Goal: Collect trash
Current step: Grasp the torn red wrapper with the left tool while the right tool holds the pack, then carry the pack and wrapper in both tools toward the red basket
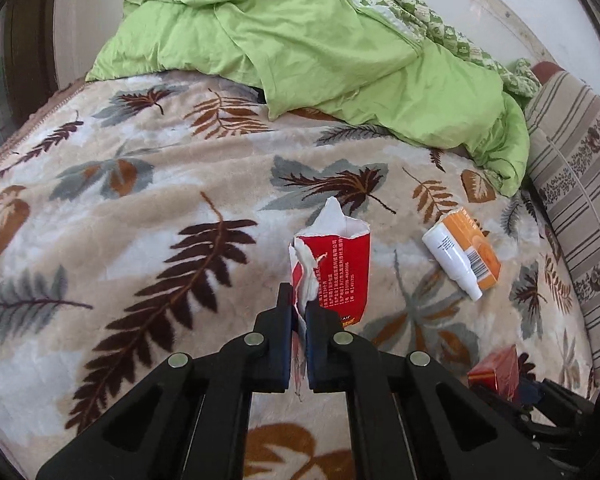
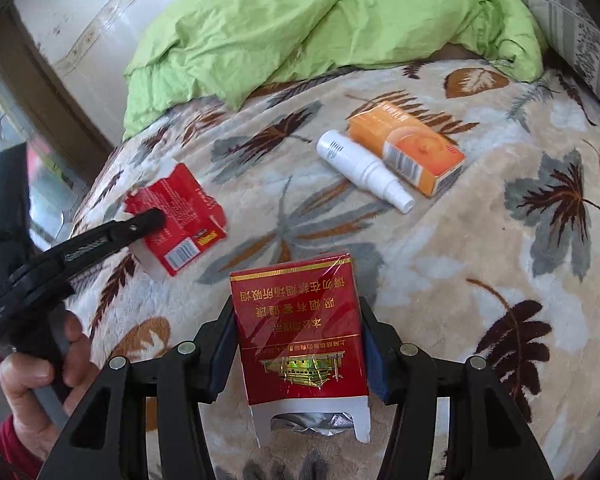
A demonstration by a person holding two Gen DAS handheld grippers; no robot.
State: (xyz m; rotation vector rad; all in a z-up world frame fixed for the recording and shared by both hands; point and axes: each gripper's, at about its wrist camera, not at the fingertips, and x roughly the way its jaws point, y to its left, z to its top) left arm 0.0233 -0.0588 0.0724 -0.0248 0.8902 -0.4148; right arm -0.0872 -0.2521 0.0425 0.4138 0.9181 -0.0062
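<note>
Hand-held grippers angled down, L [image 1: 299,312] pinching torn red pack [image 1: 332,268], R [image 2: 300,344] clamping cig box [image 2: 300,332]

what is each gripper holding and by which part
The left gripper pinches the torn red box by its ripped edge. The right gripper clamps the cigarette pack across its two narrow sides, near the open end.

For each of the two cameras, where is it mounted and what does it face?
Left wrist: on the left gripper, looking down along its fingers at the torn red pack they pinch on the leaf blanket.
Right wrist: on the right gripper, facing the red cigarette box it clamps; the left gripper and a hand show.
Shared: torn pack, white spray bottle, orange box, green quilt.
</note>
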